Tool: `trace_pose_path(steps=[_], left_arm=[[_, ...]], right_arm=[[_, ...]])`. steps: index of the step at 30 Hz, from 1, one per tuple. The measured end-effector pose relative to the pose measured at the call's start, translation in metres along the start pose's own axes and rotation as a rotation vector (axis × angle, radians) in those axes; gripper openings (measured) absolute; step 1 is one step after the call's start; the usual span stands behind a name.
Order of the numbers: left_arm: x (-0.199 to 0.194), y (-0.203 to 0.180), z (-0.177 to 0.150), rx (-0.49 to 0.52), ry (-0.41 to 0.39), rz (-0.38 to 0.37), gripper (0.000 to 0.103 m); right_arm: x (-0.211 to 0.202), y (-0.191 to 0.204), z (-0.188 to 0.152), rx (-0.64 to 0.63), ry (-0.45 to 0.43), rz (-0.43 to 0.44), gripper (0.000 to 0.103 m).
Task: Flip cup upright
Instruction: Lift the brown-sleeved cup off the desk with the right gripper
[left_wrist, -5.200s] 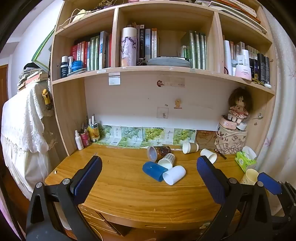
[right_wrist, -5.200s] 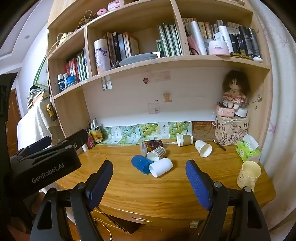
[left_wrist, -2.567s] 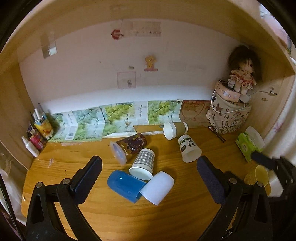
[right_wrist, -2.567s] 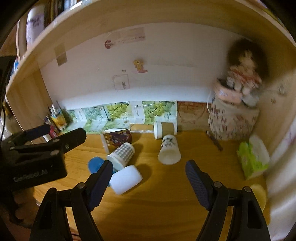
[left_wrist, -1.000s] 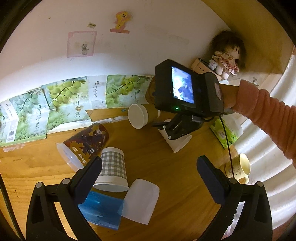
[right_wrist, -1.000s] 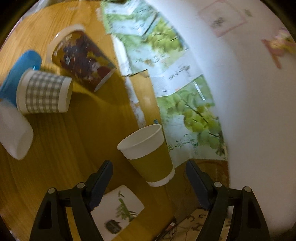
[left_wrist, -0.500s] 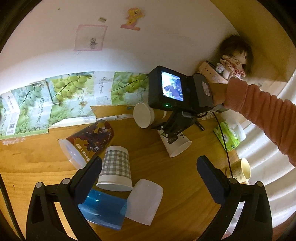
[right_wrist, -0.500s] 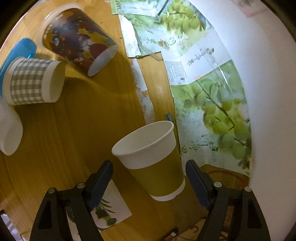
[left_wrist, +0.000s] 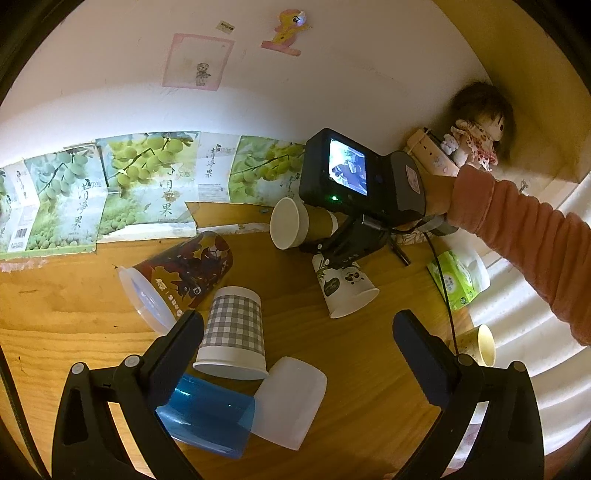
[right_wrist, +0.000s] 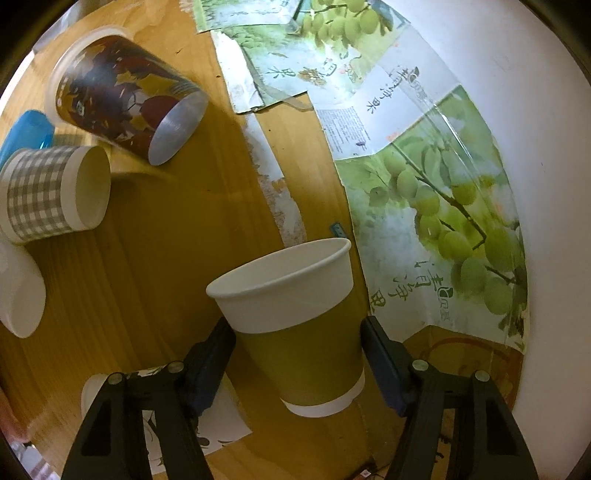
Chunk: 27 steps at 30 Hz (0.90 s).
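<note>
An olive and white paper cup (right_wrist: 295, 325) lies on its side near the back wall; it also shows in the left wrist view (left_wrist: 295, 225). My right gripper (right_wrist: 295, 354) has its fingers closed against both sides of this cup. In the left wrist view the right gripper's body with its screen (left_wrist: 354, 177) reaches over the cup. My left gripper (left_wrist: 295, 343) is open and empty, hovering above a checked cup (left_wrist: 232, 332), a blue cup (left_wrist: 207, 413) and a white cup (left_wrist: 288, 402), all lying on the desk.
A dark leaf-patterned tumbler (left_wrist: 177, 273) and a panda-print paper cup (left_wrist: 343, 284) lie on the wooden desk (left_wrist: 369, 387). A cream mug (left_wrist: 476, 345), a green tissue pack (left_wrist: 458, 277) and a doll (left_wrist: 480, 129) stand at the right. Grape posters (right_wrist: 443, 206) line the back wall.
My right gripper has moved in and closed its fingers on the olive cup. My left gripper has stayed open, shifting slightly.
</note>
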<state>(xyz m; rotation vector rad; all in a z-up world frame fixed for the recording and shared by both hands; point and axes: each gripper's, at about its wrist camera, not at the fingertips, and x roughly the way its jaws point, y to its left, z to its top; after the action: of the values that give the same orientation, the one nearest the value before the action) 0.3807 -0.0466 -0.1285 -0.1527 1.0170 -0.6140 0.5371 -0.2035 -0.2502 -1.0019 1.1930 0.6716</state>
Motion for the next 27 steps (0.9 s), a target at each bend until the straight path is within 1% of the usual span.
trace_pose_path(steps=[4, 8, 15, 17, 22, 25, 27], left_arm=[[-0.003, 0.001, 0.001, -0.011, -0.012, 0.012, 0.102], [-0.012, 0.001, 0.001, -0.014, -0.038, 0.02, 0.102], [-0.033, -0.008, -0.005, -0.001, -0.085, 0.031, 0.102], [-0.041, -0.013, -0.008, 0.006, -0.1, 0.037, 0.102], [-0.063, -0.023, -0.017, 0.021, -0.142, 0.056, 0.102], [-0.074, -0.026, -0.024, 0.023, -0.162, 0.068, 0.102], [-0.082, -0.029, -0.031, 0.025, -0.175, 0.091, 0.102]], right_arm=[[-0.005, -0.005, 0.005, 0.056, -0.01, -0.002, 0.069], [-0.016, -0.004, 0.013, 0.071, -0.023, -0.04, 0.069], [-0.045, 0.004, 0.025, 0.17, -0.074, -0.09, 0.069], [-0.059, 0.012, 0.021, 0.205, -0.094, -0.104, 0.069], [-0.09, 0.036, 0.013, 0.296, -0.145, -0.099, 0.069], [-0.111, 0.046, 0.003, 0.376, -0.192, -0.096, 0.069], [-0.117, 0.05, 0.001, 0.436, -0.215, -0.089, 0.069]])
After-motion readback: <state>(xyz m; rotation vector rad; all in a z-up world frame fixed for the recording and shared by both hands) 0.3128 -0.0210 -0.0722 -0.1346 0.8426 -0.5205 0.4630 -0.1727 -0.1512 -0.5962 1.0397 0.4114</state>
